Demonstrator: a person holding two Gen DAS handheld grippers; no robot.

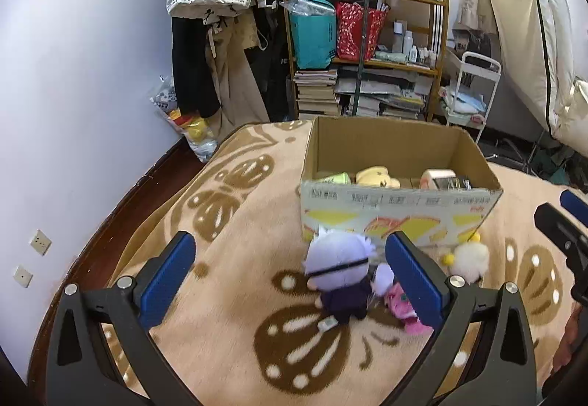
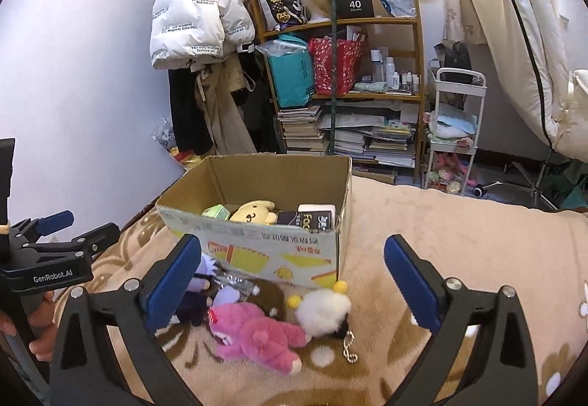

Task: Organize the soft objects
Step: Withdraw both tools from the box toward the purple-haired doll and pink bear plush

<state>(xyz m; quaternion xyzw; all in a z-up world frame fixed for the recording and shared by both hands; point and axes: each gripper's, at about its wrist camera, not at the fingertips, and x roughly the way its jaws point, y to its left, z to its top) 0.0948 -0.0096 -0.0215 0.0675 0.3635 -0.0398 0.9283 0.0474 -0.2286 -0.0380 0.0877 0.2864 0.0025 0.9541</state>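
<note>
Left wrist view: left tool (image 1: 290, 273) gapes wide, empty, above the white-haired plush doll (image 1: 340, 277); right tool (image 2: 292, 281) likewise, over the pink plush (image 2: 253, 336).

Two handheld grippers, black plastic frames with triangular cut-outs in each arm. Blue ribbed pads lining the fingers (image 1: 167, 281) of the left gripper (image 1: 290, 277) and likewise the right gripper (image 2: 292, 281). Silver round screws at the finger pivots. White "GenRobot.AI" lettering on the left one's side, above a bare hand (image 2: 35, 329).
</note>
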